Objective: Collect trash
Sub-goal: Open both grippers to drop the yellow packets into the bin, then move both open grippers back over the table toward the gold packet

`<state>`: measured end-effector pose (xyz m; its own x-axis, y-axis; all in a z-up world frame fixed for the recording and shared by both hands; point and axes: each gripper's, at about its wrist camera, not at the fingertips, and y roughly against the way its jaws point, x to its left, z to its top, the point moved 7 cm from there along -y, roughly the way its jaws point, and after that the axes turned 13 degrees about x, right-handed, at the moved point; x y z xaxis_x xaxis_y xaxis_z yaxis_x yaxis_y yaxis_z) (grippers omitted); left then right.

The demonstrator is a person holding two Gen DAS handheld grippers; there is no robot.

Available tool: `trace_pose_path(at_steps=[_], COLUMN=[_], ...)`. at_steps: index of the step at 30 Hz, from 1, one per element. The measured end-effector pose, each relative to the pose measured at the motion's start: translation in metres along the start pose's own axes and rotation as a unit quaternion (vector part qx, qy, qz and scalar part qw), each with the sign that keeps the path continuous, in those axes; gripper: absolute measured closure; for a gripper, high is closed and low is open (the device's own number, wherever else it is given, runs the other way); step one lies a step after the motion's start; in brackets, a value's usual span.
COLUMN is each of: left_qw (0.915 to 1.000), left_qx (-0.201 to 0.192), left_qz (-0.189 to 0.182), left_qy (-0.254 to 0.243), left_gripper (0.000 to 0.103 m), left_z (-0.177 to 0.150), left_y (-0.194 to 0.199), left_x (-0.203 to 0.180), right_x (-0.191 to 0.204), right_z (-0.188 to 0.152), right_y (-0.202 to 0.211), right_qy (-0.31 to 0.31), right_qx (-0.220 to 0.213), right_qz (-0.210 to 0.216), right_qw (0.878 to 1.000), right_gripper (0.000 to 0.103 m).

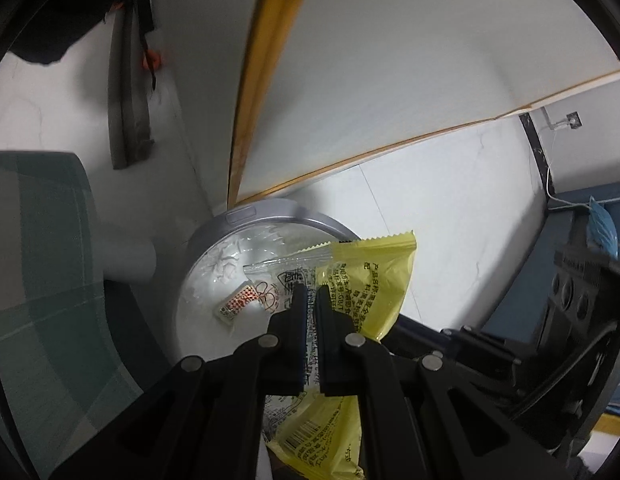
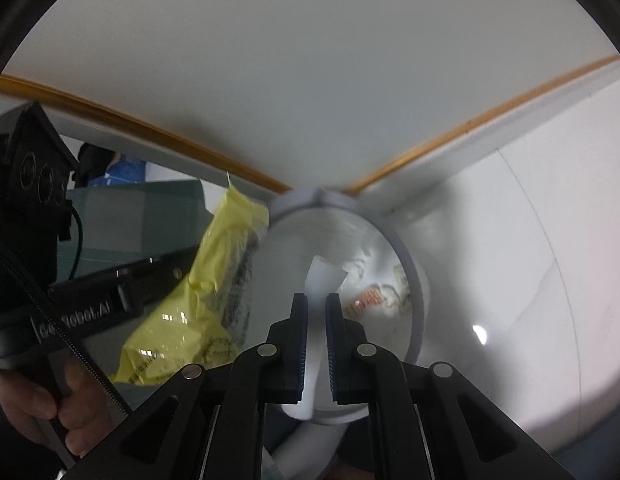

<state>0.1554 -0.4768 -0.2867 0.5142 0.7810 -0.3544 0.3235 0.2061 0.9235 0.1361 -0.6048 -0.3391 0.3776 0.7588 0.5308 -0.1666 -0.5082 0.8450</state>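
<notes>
Yellow crinkly wrapper pinched, left gripper, over round bin

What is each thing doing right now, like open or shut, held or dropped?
left gripper: shut on the yellow wrapper
yellow wrapper: held above the trash bin, not dropped yet
right gripper: shut on the white paper
white paper: held over the bin's opening
trash bin: open, white liner, some scraps already inside
</notes>
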Motion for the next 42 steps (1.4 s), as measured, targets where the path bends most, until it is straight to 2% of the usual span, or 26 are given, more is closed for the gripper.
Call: trace_pose_path(at_steps=[3,6,9,12,15,18,19,20,22,23,29,34,38,42], left_qw=[0.9997,0.9991,0.9986,0.9975,0.9972,0.9973,0.9975,0.9977,0.9980,0.9983,0.9975,0.9917,0.9812,0.9670], left_qx=[0.023,0.042,0.051,0.064,0.064,0.053,0.049,0.042,0.024,0.017,-0.037,-0.108,-0.174,-0.238], left_qz=[-0.004,0.005,0.014,0.023,0.031,0.044,0.045,0.047,0.057,0.055,0.060,0.066,0.077,0.085], left_qy=[0.008,0.011,0.012,0.018,0.022,0.026,0.025,0.023,0.018,0.013,-0.007,-0.024,-0.032,-0.033], left_gripper=[0.103,0.098,0.097,0.097,0.097,0.084,0.072,0.060,0.048,0.046,0.044,0.044,0.044,0.044], left_z=[-0.004,-0.003,-0.006,-0.010,-0.014,-0.018,-0.017,-0.019,-0.023,-0.028,-0.045,-0.062,-0.087,-0.117], left_y=[-0.007,-0.015,-0.017,-0.015,-0.010,0.002,0.004,0.010,0.024,0.027,0.075,0.128,0.180,0.226], left_x=[0.000,-0.001,0.000,0.004,0.007,0.009,0.005,0.005,0.002,0.000,-0.010,-0.025,-0.033,-0.034], right_x=[0.004,0.004,0.006,0.005,0.002,0.000,0.000,-0.001,-0.002,-0.003,0.009,0.040,0.076,0.112], right_z=[-0.004,-0.009,-0.015,-0.023,-0.031,-0.039,-0.041,-0.042,-0.044,-0.045,-0.052,-0.058,-0.069,-0.081], right_y=[-0.011,-0.021,-0.016,-0.011,-0.005,0.011,0.015,0.023,0.037,0.046,0.095,0.135,0.172,0.199], right_qy=[-0.005,-0.004,0.009,0.022,0.007,0.004,0.004,0.002,-0.006,-0.011,-0.013,0.012,0.042,0.083], right_qx=[0.007,0.018,0.020,0.015,0.011,-0.006,-0.010,-0.018,-0.033,-0.043,-0.092,-0.144,-0.191,-0.221], right_qz=[0.000,0.002,0.011,-0.008,-0.009,-0.017,-0.017,-0.016,-0.015,-0.012,-0.011,-0.022,-0.032,-0.054], right_qw=[1.000,1.000,1.000,1.000,1.000,1.000,1.000,1.000,0.999,0.999,0.996,0.989,0.980,0.970], right_gripper=[0.089,0.088,0.086,0.082,0.080,0.073,0.072,0.071,0.069,0.069,0.069,0.068,0.058,0.057])
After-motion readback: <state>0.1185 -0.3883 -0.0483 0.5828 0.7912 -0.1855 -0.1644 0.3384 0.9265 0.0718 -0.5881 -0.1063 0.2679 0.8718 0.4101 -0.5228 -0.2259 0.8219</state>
